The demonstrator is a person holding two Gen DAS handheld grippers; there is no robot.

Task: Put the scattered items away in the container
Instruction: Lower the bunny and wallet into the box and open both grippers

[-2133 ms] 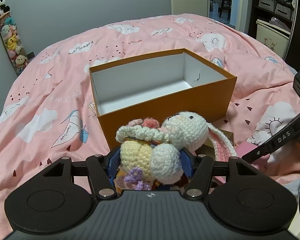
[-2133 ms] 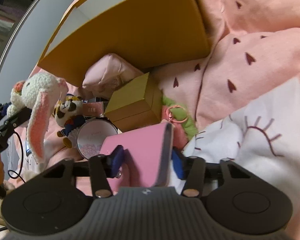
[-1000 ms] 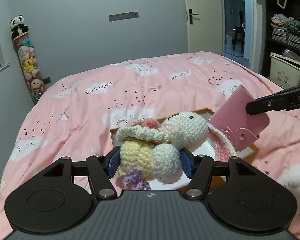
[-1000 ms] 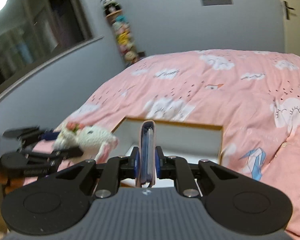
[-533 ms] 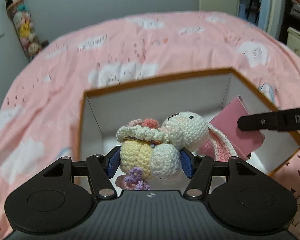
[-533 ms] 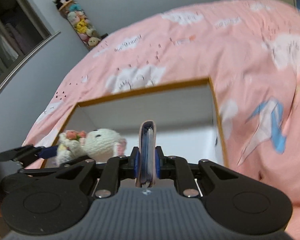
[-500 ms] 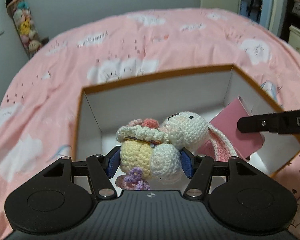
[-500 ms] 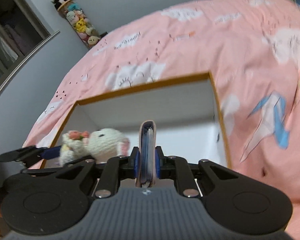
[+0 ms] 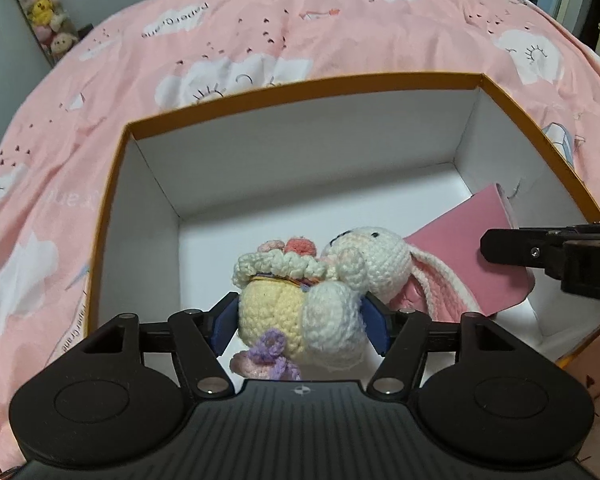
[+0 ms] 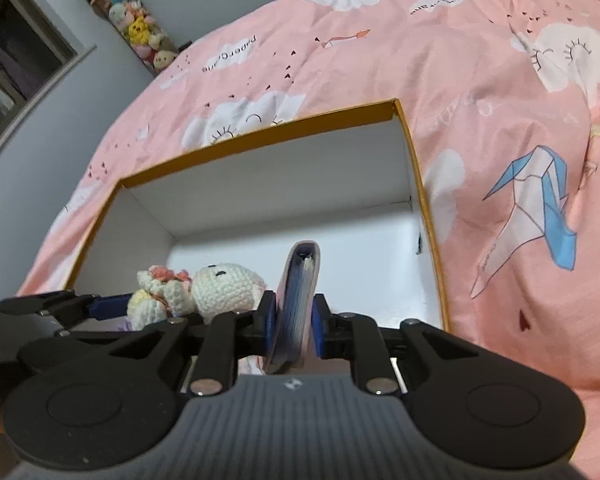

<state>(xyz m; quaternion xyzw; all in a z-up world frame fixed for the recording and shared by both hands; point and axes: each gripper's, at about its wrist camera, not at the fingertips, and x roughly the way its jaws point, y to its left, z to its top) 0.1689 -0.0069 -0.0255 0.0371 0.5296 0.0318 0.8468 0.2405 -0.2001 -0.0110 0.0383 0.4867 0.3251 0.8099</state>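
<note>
An open orange box (image 9: 112,184) with a white inside sits on the pink bed; it also shows in the right wrist view (image 10: 420,184). My left gripper (image 9: 300,322) is shut on a crocheted white rabbit (image 9: 308,300) and holds it inside the box, above its floor. My right gripper (image 10: 294,330) is shut on a pink card wallet (image 10: 298,300), held on edge inside the box at its right side. In the left wrist view the wallet (image 9: 460,240) hangs just right of the rabbit, under the right gripper's finger (image 9: 548,254).
The pink cloud-print duvet (image 9: 260,28) surrounds the box on all sides. A tall tube of small plush toys (image 10: 136,28) stands against the grey wall at the far left. The other loose items are out of view.
Both grippers have carried their items up from the bed, over the box rim and down into the box. In the last half second both sank a little lower inside it.
</note>
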